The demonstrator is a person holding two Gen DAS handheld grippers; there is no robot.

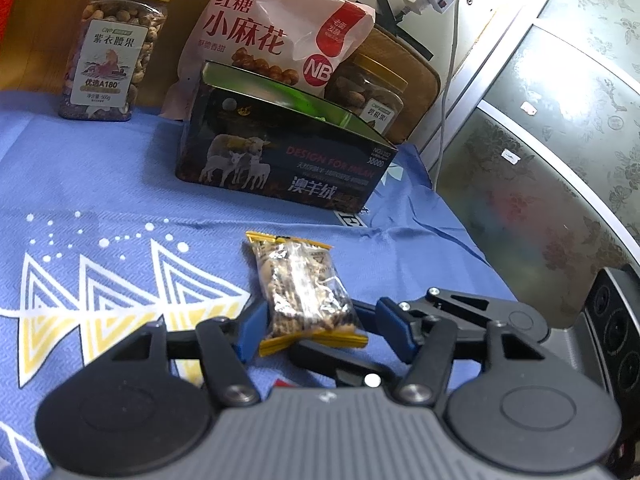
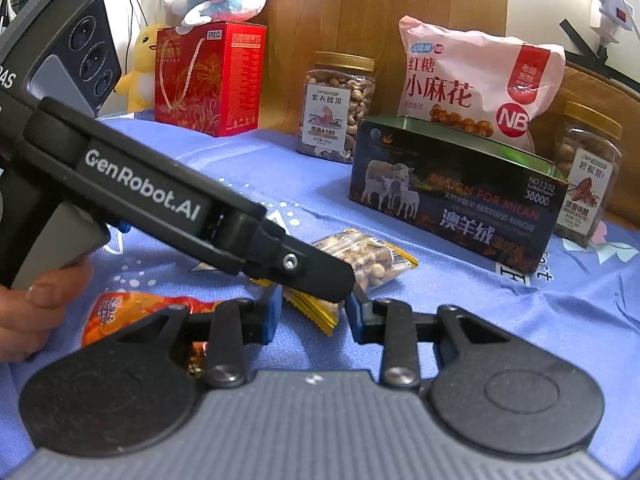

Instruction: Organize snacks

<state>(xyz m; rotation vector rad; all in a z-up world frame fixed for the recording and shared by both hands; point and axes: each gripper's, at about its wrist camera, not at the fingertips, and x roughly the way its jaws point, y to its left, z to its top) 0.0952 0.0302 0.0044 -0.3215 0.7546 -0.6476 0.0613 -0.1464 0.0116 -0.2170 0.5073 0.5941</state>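
1. Where the blue patterned cloth covers the surface, a small clear snack packet with yellow crimped ends is seen lying flat, in front of the dark open-topped tin box printed with sheep.
2. In the left wrist view, the left gripper is seen with its jaws spread apart. The near end of the packet lies between the blue pads: the left pad is just beside the packet's edge, perhaps touching it, while the right pad stands apart from it. No grip is shown.
3. In the right wrist view, the left gripper is seen from the side, held in a hand at the left edge, its black finger slanting down over the same packet.
4. The right gripper is shown with its jaws parted and nothing between them; the packet's yellow end lies just beyond the gap, and an orange snack pouch lies on the cloth at its left side.
5. Behind, from left to right, are set a red gift box with cord handle, a clear nut jar with a gold lid, a pink bag of twisted snacks standing behind the tin, and a second gold-lidded jar.
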